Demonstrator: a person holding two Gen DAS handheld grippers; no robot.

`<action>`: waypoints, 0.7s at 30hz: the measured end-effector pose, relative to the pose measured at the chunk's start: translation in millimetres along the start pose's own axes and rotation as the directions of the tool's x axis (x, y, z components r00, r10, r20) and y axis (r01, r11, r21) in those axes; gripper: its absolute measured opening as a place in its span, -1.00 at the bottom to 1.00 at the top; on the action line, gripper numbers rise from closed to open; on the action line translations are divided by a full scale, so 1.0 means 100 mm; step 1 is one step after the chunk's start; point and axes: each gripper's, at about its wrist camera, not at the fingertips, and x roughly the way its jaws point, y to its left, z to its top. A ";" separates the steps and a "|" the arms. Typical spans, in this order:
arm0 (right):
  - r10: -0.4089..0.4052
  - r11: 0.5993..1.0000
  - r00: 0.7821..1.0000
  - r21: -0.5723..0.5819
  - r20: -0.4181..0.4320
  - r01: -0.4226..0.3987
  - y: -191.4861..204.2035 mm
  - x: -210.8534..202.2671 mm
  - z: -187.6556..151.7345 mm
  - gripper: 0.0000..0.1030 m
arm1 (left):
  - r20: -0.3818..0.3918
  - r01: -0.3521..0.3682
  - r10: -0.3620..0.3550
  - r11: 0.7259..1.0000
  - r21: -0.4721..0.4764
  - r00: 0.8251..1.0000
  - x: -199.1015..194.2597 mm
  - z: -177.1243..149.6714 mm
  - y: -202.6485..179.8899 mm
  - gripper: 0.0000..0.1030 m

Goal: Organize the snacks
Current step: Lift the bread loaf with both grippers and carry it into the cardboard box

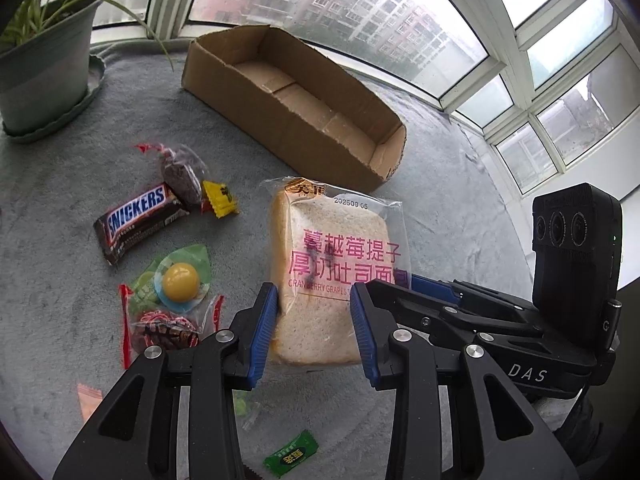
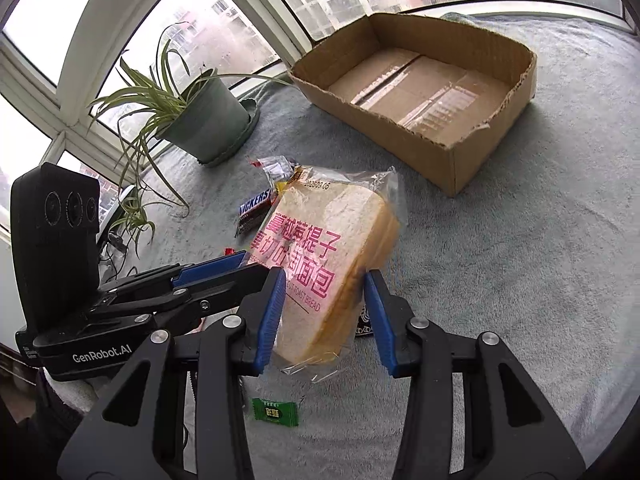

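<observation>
A clear bag of sliced toast bread [image 1: 328, 264] with pink lettering is held between both grippers, lifted and tilted above the grey cloth. My left gripper [image 1: 316, 328] is shut on its near end; the bread also shows in the right wrist view [image 2: 332, 256], where my right gripper [image 2: 324, 312] is shut on the same end. The open cardboard box [image 1: 280, 120] lies empty beyond the bread, also seen in the right wrist view [image 2: 452, 160]. Each gripper shows in the other's view, to the side.
On the cloth to the left lie a Snickers bar [image 1: 136, 220], a dark wrapped snack [image 1: 180, 176], a yellow candy [image 1: 220, 198], a green packet with a yellow ball [image 1: 180, 280] and a red-striped packet [image 1: 164, 332]. A small green candy [image 2: 276, 412] lies near. A potted plant [image 2: 204, 120] stands left.
</observation>
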 end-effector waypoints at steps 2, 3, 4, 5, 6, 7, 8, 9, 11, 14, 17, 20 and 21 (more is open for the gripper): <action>-0.001 1.000 1.000 -0.014 0.016 0.001 0.03 -0.05 0.05 -0.15 | 0.018 0.002 -0.002 1.000 0.006 1.000 -0.04 0.05 -0.03 -0.33; -0.002 1.000 1.000 -0.021 0.023 0.002 0.05 -0.07 0.08 -0.15 | 0.027 0.002 -0.002 1.000 0.009 1.000 -0.06 0.08 -0.04 -0.33; -0.002 1.000 1.000 -0.027 0.029 0.003 0.07 -0.10 0.11 -0.15 | 0.037 0.002 -0.003 1.000 0.012 0.999 -0.08 0.11 -0.06 -0.33; -0.004 0.999 0.999 -0.034 0.036 0.005 0.08 -0.12 0.14 -0.15 | 0.046 0.002 -0.002 1.000 0.016 0.999 -0.10 0.14 -0.07 -0.33; -0.004 0.999 0.999 -0.040 0.042 0.006 0.09 -0.14 0.17 -0.15 | 0.054 0.002 -0.003 1.000 0.020 0.999 -0.12 0.16 -0.08 -0.33; -0.004 0.999 0.999 -0.044 0.047 0.006 0.10 -0.16 0.20 -0.15 | 0.062 0.003 -0.005 1.000 0.023 0.998 -0.14 0.18 -0.09 -0.33; -0.004 0.999 0.999 -0.047 0.054 0.007 0.11 -0.18 0.23 -0.15 | 0.068 0.006 -0.007 1.000 0.027 0.998 -0.15 0.21 -0.09 -0.33; -0.004 0.999 0.998 -0.050 0.060 0.007 0.10 -0.20 0.27 -0.15 | 0.074 0.007 -0.009 1.000 0.029 0.997 -0.14 0.25 -0.12 -0.33; -0.007 0.998 0.997 -0.059 0.070 0.011 0.10 -0.23 0.34 -0.15 | 0.086 0.010 -0.013 0.999 0.033 0.996 -0.14 0.34 -0.17 -0.33; -0.015 0.997 0.996 -0.068 0.086 0.021 0.07 -0.26 0.47 -0.15 | 0.105 0.008 -0.012 0.999 0.040 0.994 -0.14 0.44 -0.22 -0.33; -0.025 0.997 0.995 -0.072 0.098 0.032 0.01 -0.28 0.59 -0.15 | 0.119 0.008 -0.013 0.999 0.046 0.993 -0.11 0.55 -0.26 -0.33; -0.037 0.996 0.993 -0.081 0.108 0.046 -0.06 -0.28 0.71 -0.15 | 0.128 0.008 -0.015 0.999 0.051 0.992 -0.06 0.67 -0.31 -0.33; -0.037 0.996 0.993 -0.081 0.110 0.046 -0.09 -0.28 0.76 -0.15 | 0.131 0.007 -0.014 0.999 0.054 0.991 -0.04 0.71 -0.32 -0.33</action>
